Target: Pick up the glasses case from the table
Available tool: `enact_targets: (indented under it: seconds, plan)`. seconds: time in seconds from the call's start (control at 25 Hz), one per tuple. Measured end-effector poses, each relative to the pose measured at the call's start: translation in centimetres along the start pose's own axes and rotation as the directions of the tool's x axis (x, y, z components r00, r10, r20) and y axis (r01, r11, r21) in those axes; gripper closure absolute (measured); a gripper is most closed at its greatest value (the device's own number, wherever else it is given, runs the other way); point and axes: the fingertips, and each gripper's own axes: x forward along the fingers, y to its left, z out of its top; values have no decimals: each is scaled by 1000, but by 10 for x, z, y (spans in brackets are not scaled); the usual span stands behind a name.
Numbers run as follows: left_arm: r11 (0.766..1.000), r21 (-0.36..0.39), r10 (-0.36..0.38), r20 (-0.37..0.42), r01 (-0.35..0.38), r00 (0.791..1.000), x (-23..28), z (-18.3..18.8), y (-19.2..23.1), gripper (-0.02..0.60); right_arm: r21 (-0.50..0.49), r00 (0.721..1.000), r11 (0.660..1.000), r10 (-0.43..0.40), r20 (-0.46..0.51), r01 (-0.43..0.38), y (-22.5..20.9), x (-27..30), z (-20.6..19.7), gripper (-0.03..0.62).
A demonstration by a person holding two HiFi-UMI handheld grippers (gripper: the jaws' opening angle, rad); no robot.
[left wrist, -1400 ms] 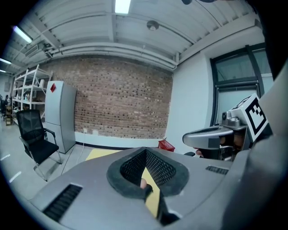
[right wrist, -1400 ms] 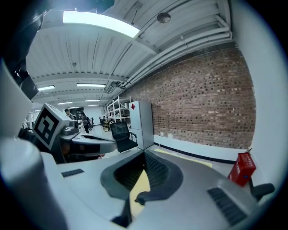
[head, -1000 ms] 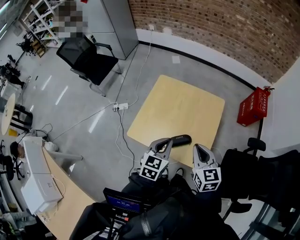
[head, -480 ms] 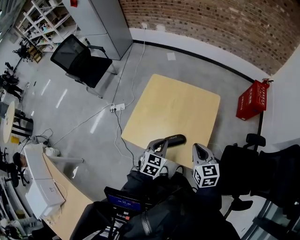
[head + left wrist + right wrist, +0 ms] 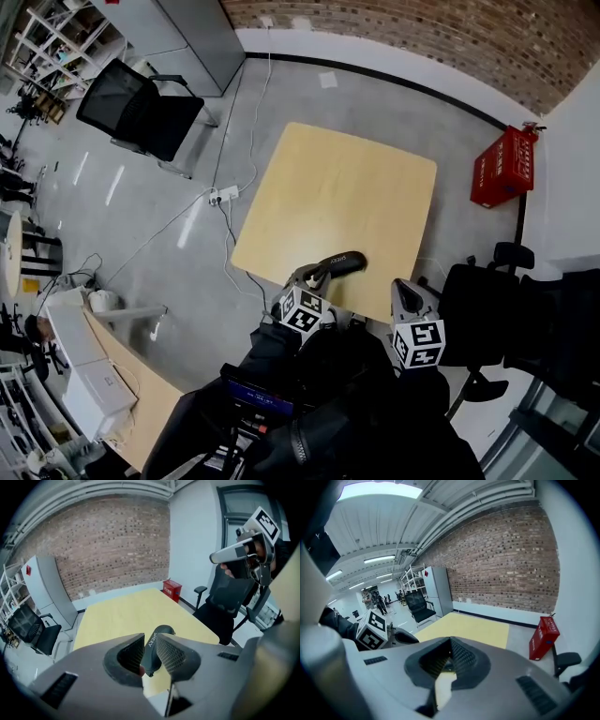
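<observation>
Case (image 5: 343, 262) lies by the table's (image 5: 328, 178) near edge, its near end at the left gripper (image 5: 313, 277), whose jaws have just been opening: narrowly apart, not pressing it. Best widen them, straddle the case's middle, then close. Right gripper's (image 5: 401, 286) jaws are together, empty.

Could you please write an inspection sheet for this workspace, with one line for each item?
Surface: square light-wood table, bare except for the case.
Job's things: dark glasses case lying near the table's near edge.
Clutter: nothing seen on the table.
Grippers: left hand-held gripper at the case's near end, jaws slightly apart and just been opening, case showing in the gap, not gripped; right hand-held gripper by the table's near edge, jaws together, empty.
Cables: white cable and power strip on the floor left of the table.
Surroundings: brick wall, red crate, black office chair, grey cabinet.
</observation>
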Motion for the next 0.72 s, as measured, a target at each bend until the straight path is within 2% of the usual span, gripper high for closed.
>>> enact_targets:
  seconds: [0.24, 0.44, 0.72]
  plan:
    - [996, 56, -57, -97, 63, 994, 35, -22, 0, 446, 11, 999, 1000, -20, -35, 20, -17, 9, -8, 591]
    - [984, 126, -102, -188, 127, 977, 58, -37, -1, 369, 26, 998, 999, -41, -55, 42, -30, 12, -11, 591]
    - [975, 139, -137, -244, 174, 960, 76, -42, -3, 321, 35, 996, 997, -60, -72, 63, -43, 13, -15, 591]
